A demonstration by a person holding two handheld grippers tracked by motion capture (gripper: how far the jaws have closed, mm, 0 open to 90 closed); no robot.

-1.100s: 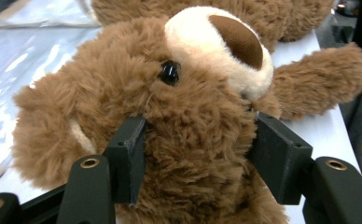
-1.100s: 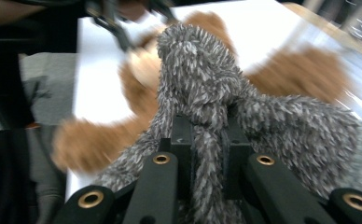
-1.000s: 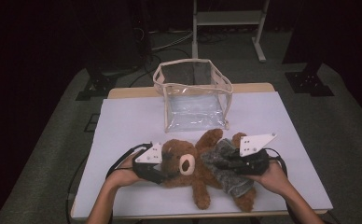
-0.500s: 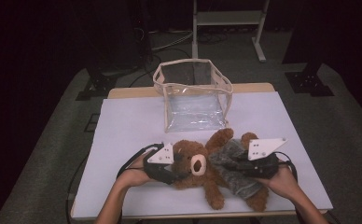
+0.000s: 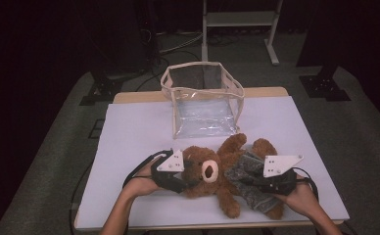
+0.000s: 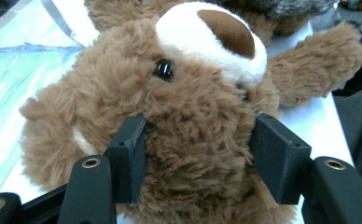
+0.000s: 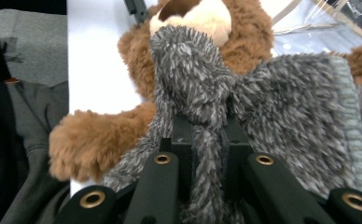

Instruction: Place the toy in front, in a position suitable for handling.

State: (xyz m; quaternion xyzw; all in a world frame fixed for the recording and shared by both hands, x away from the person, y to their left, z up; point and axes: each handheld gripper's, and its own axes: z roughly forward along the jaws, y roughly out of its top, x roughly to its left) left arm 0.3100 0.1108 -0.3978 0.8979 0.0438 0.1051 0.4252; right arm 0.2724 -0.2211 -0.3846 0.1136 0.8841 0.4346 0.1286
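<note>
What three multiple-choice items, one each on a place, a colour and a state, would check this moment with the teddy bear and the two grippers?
1. Where does the clear bag stand?
A. behind the teddy bear, farther from the person
B. on the floor
C. on top of the bear

2. What colour is the garment on the bear?
A. red
B. grey
C. yellow

3. What are the left gripper fingers doing?
A. hanging open above the bag
B. pressed on the bear's head from both sides
C. shut on a strap of the bag

Key: 1 A, the high view shows the bag past the bear on the table; 2 B, the right gripper view shows grey fur pinched; 3 B, the left gripper view shows both fingers sunk into brown fur.
</note>
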